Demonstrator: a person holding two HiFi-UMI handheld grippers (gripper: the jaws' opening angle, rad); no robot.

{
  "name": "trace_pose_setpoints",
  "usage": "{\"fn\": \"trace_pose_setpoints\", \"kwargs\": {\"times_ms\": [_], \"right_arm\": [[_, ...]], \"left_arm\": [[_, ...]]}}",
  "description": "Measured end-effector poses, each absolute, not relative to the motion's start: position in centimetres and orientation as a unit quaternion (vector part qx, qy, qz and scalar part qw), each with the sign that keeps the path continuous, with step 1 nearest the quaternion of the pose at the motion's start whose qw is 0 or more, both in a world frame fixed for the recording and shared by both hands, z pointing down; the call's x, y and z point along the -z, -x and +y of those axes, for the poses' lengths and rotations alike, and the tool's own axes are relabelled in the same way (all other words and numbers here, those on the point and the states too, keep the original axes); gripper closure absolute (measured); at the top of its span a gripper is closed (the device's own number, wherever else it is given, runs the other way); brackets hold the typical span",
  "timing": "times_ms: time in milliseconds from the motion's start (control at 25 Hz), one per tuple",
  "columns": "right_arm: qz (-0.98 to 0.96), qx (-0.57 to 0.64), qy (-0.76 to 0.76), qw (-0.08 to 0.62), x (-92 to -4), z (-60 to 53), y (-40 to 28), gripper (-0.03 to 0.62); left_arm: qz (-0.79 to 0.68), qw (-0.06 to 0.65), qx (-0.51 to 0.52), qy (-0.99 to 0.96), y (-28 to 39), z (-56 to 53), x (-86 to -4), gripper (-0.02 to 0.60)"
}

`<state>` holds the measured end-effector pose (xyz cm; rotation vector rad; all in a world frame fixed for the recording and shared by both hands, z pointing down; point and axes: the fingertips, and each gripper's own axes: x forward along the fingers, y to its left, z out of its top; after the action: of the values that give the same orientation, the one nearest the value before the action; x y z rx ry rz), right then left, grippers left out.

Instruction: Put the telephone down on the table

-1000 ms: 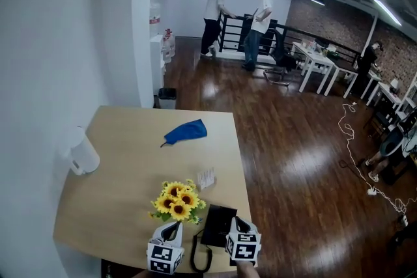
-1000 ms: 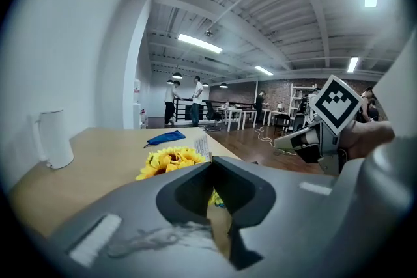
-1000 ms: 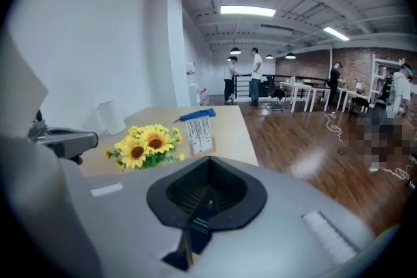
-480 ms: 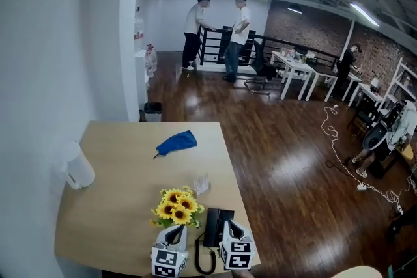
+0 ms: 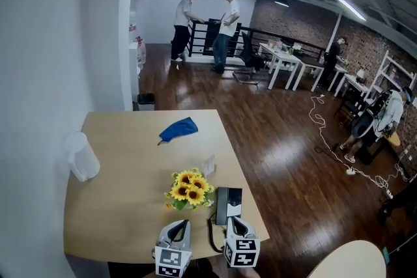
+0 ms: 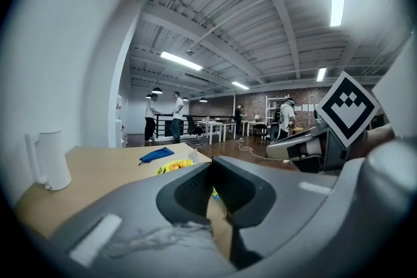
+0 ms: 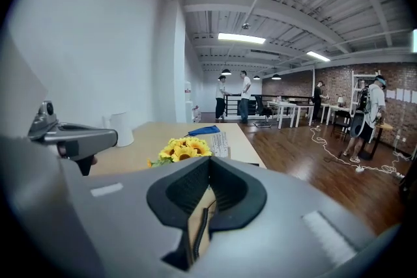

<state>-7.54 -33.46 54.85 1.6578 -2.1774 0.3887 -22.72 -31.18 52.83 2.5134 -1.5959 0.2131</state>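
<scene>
Head view: the black telephone [image 5: 228, 204] lies flat on the wooden worktop [image 5: 124, 205], at its near right corner and just right of a bunch of sunflowers [image 5: 191, 188]. Its dark cord [image 5: 211, 239] loops toward the near edge. On the near side of it hover the left gripper [image 5: 178, 228] and the right gripper [image 5: 236, 226], the right one over the telephone's near end. I cannot tell whether it touches. A blue cloth [image 5: 177, 129] lies farther back. A white jug [image 5: 81, 156] stands at the far left, its contents hidden. No vase shows under the flowers.

Left gripper view: the jaws are closed together, with only a sliver of worktop showing through the slit.

Right gripper view: the jaws are closed too. A thin dark line shows in the slit, probably the cord beyond, and it is not plainly pinched.

The telephone looks already set down. To finish well, I would lift both grippers clear without snagging the cord, which could drag the set off the nearby edge.
</scene>
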Motion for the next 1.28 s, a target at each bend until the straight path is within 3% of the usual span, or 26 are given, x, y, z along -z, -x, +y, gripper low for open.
{"fn": "trace_pose_setpoints", "kwargs": {"times_ms": [640, 1280], "right_arm": [[-0.775, -0.107, -0.594, 0.188, -52.6, -24.0, 10.1, 0.6], [-0.799, -0.103, -0.57, 0.159, -52.3, -15.2, 4.4, 0.6]], "left_arm": [[-0.501, 0.07, -0.063, -0.86, 23.0, -23.9, -52.0, 0.568], [-0.524, 0.042, -0.086, -0.846, 16.3, -14.0, -49.7, 0.568]]}}
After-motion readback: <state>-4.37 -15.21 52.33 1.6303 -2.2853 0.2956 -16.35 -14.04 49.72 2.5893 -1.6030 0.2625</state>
